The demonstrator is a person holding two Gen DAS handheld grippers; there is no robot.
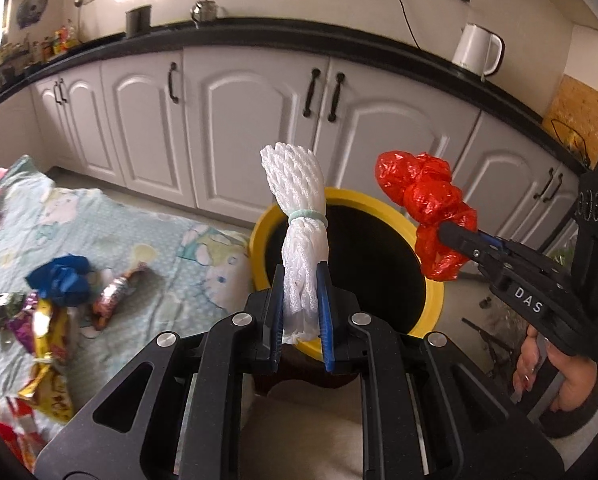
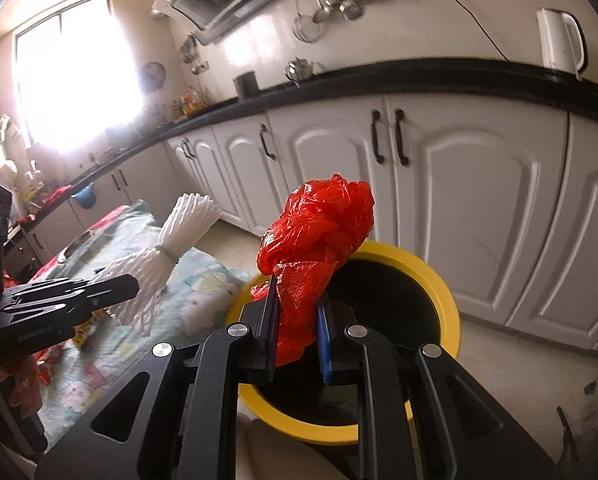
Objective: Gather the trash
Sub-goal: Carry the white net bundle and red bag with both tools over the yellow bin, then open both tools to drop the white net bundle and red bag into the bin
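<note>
— Trash in both of your tongs, is it?

— Yes. Your left gripper is clamped on a white foam net bundle tied with a pale green band; the bundle stands upright from the blue pads. Your right gripper is pinched tight on a crumpled red plastic bag, which sticks up towards 12 o'clock in the right wrist view.

— Where is the bin?

— A yellow-rimmed bin with a black inside sits just beyond both grippers, in front of the white cabinet doors. In the left wrist view the net bundle overlaps its rim at about 10 o'clock, and the red bag hangs over the rim at about 2 o'clock.

— What else is around you?

— At 9 o'clock of the bin lies a patterned cloth with more litter on it: a crumpled blue bag, a silvery wrapper and yellow snack packets. A white kettle stands on the black counter. Nothing lies across the bin's mouth.
</note>
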